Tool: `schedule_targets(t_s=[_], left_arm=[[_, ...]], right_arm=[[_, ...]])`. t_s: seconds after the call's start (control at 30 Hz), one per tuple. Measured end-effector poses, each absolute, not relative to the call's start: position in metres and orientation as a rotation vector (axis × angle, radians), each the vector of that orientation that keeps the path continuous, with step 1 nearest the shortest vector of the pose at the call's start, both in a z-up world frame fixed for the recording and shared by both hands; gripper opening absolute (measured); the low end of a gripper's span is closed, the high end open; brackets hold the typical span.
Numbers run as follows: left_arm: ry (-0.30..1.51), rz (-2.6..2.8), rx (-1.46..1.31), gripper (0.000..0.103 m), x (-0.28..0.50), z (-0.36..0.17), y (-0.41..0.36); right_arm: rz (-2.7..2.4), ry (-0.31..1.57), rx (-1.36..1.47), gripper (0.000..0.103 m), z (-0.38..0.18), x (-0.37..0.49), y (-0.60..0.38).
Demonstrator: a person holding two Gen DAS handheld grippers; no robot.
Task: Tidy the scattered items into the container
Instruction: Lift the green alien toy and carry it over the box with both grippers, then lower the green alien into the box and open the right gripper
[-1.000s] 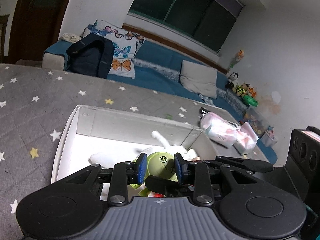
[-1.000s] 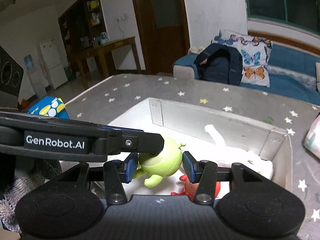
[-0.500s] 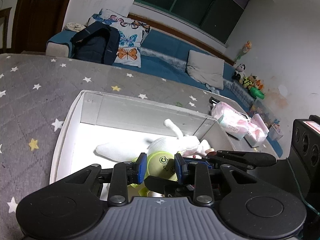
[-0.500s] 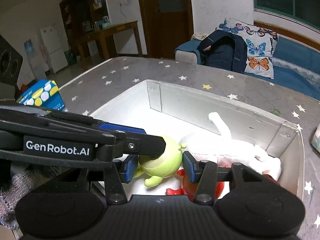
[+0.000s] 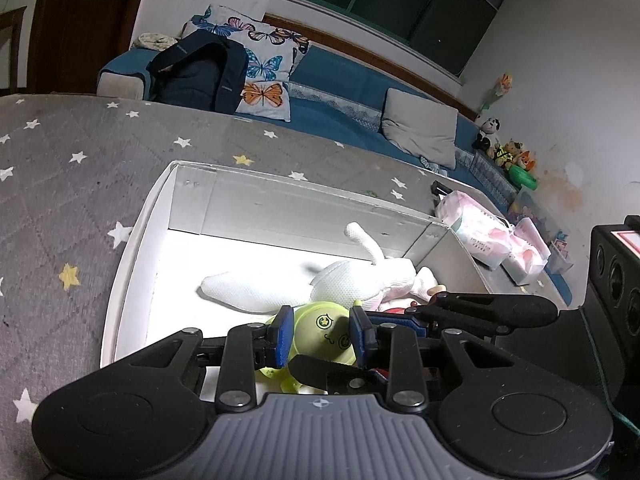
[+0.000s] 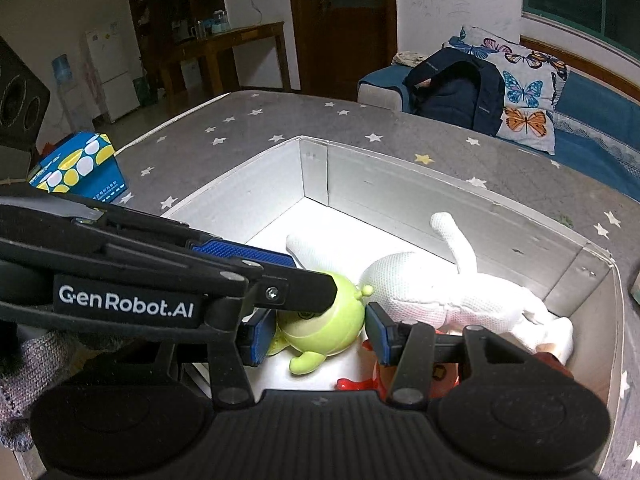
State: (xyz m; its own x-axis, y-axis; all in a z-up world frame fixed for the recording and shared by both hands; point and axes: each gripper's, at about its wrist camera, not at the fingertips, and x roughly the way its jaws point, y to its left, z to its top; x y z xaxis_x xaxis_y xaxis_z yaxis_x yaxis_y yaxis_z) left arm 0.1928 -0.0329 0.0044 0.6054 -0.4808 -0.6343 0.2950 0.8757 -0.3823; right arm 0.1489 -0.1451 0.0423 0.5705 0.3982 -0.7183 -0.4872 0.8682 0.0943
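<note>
White lettering reading "GenRobot.AI" runs along the side of the left gripper [image 6: 316, 284], seen crossing the right wrist view; no other writing can be read. Both grippers meet at a round green toy [image 5: 322, 334] with a cartoon face, low inside a white box [image 5: 132, 248] on a grey star-patterned cover [image 5: 60, 184]. The left gripper [image 5: 320, 334] has its blue pads [image 5: 283, 334] closed against the toy's two sides. The right gripper [image 6: 316, 330] frames the same green toy [image 6: 324, 330]; its left pad touches, but whether the right pad touches cannot be told. Beside the toy lie a white plush rabbit [image 6: 444, 292] and a red toy [image 6: 440, 376]. Compared with a second ago, both cameras look more steeply down into the box, and the toy sits lower, near the floor.
</note>
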Motion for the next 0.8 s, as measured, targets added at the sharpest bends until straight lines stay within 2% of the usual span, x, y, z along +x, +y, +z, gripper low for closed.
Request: schedule_targets(t_s=[0.53,0.8], left_arm=[[0.8,-0.439,-0.253,0.033,0.189,0.007,-0.029],[0.78,-0.43,-0.262,0.033,0.183,0.014,-0.026]], right_arm=[[0.512,0.799,-0.116,0.051,0.044,0.144,-0.146],[0.506,0.776,-0.111,0.063,0.051,0.139,-0.148]])
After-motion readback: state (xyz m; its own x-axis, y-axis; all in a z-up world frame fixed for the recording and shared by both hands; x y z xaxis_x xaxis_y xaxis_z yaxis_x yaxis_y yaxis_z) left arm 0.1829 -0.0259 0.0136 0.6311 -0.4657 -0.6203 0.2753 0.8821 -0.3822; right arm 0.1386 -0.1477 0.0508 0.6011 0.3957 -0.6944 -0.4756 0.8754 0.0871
